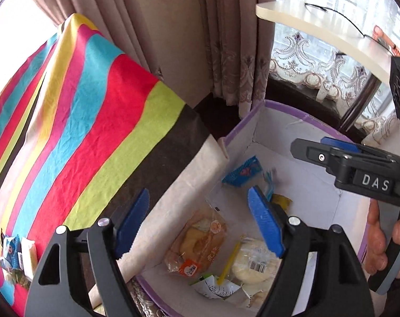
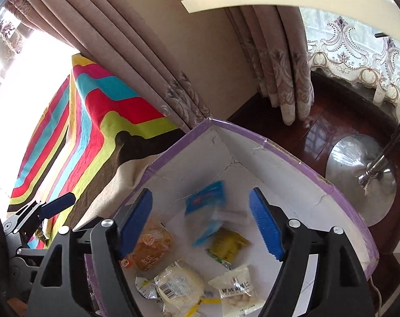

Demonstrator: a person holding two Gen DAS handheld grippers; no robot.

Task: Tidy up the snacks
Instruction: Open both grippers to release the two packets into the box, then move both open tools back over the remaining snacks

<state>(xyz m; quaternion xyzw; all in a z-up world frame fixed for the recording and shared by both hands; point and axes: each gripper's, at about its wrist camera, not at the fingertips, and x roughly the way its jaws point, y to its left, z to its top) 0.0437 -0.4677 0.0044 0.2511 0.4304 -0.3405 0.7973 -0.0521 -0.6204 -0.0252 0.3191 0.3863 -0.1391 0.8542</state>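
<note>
A white box with a purple rim [image 1: 284, 107] [image 2: 255, 132] holds several snack packs. Among them are an orange bread pack [image 1: 197, 240] [image 2: 152, 245], a white bun pack [image 1: 252, 264] [image 2: 178, 288], a yellow pack [image 2: 229, 245] and a white nut packet [image 2: 237, 288]. A blue packet [image 1: 242, 171] [image 2: 208, 198] looks blurred above the box floor. My left gripper [image 1: 200, 222] stands open over the box's near left side with nothing between its pads. My right gripper [image 2: 204, 222] is open above the box, touching no packet. In the left wrist view the right gripper [image 1: 326, 145] reaches in from the right.
A striped cloth [image 1: 81, 119] covers the surface left of the box, with a few more packets [image 1: 15, 253] at its near edge. Curtains [image 2: 136, 60] hang behind. A chrome lamp base [image 2: 358, 179] stands on the dark wood floor to the right. A hand [image 1: 379, 237] holds the right gripper's handle.
</note>
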